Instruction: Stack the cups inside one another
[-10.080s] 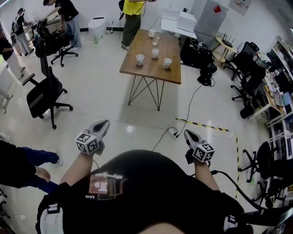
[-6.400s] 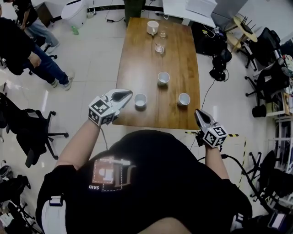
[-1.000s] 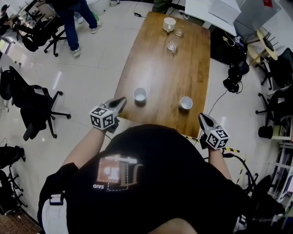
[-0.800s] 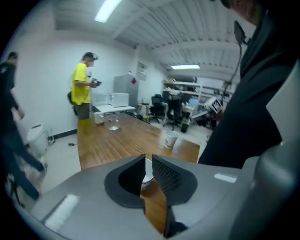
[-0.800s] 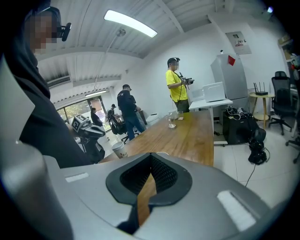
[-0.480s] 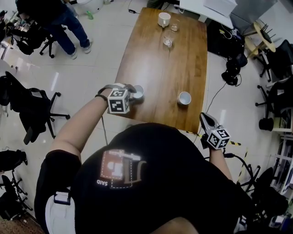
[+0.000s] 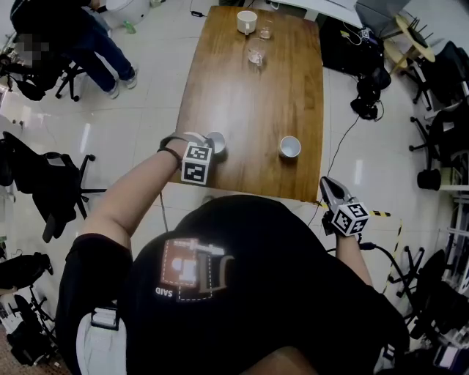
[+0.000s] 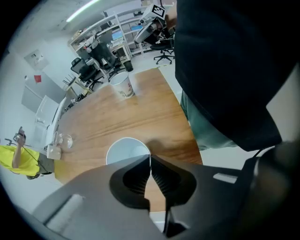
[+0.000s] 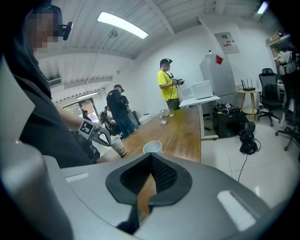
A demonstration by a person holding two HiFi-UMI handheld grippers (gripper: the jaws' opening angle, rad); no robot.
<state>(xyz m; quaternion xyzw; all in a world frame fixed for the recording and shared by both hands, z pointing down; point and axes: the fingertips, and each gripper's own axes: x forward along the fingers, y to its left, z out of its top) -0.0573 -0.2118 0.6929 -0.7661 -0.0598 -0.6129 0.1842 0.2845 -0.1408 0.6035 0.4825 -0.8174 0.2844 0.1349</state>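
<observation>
A white paper cup (image 7: pixel 218 138) stands near the left front edge of the wooden table (image 7: pixel 249 102). My left gripper (image 7: pixel 207 144) points steeply down at it. Its jaws have just been closing with the cup's rim (image 8: pixel 127 149) between them, and the pads pinch that rim. From the right gripper view, the left gripper (image 9: pixel 99 136) is seen gripping the cup (image 9: pixel 118 146). A second cup (image 7: pixel 290 147) stands to the right, also seen as a patterned cup (image 8: pixel 123 86) and as a cup (image 9: pixel 152 146). My right gripper (image 7: pixel 327 185) hovers off the table's front right corner, shut and empty.
At the table's far end stand another white cup (image 7: pixel 247 21) and two small glasses (image 7: pixel 256 56). Office chairs (image 7: pixel 51 183) and a person (image 7: pixel 80 36) are on the left. Chairs and cables (image 7: pixel 366 102) lie to the right. A person in yellow (image 9: pixel 167 84) stands beyond the table.
My left gripper has swung from the table's near left edge onto the cup, rolled over and tipped downward, and its jaws have closed on the rim. The right gripper has barely shifted.
</observation>
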